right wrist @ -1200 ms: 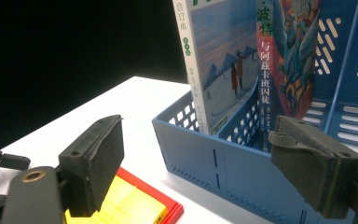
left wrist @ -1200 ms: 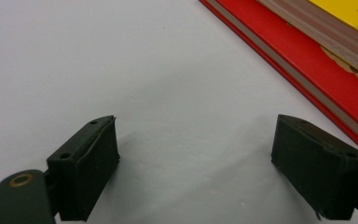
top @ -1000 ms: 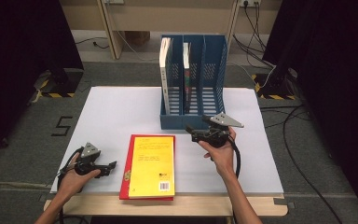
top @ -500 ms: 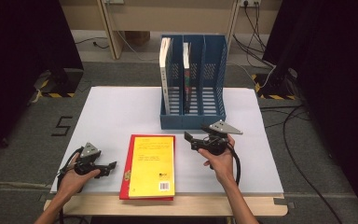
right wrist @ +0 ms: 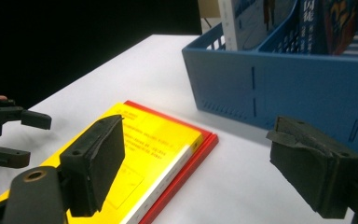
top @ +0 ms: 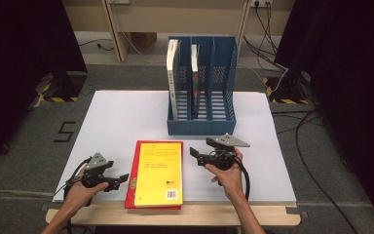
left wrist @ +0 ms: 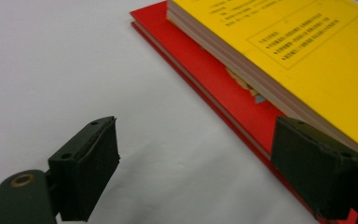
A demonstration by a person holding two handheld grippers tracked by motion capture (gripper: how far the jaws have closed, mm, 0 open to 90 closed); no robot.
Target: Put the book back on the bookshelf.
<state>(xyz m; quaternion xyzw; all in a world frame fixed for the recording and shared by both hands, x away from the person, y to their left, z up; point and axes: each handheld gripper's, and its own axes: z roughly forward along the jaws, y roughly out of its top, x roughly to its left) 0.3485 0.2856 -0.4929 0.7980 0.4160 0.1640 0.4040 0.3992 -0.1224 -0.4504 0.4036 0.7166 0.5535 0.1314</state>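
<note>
On the desk (top: 126, 117), seen from above, the yellow book (top: 158, 173) lies on a red book (top: 132, 168) between the left gripper (top: 125, 179) and right gripper (top: 193, 155), near the blue rack (top: 202, 124). Both grippers are released, empty. Close up, the left gripper view shows one jaw beside the books' edge.

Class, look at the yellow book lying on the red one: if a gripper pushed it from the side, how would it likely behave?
The yellow book lies flat on the red book, both with smooth covers, so it would probably slide rather than tip. Its thick page block suggests it is stiff and fairly heavy. Lifted by one cover, it would likely fall open.
</note>
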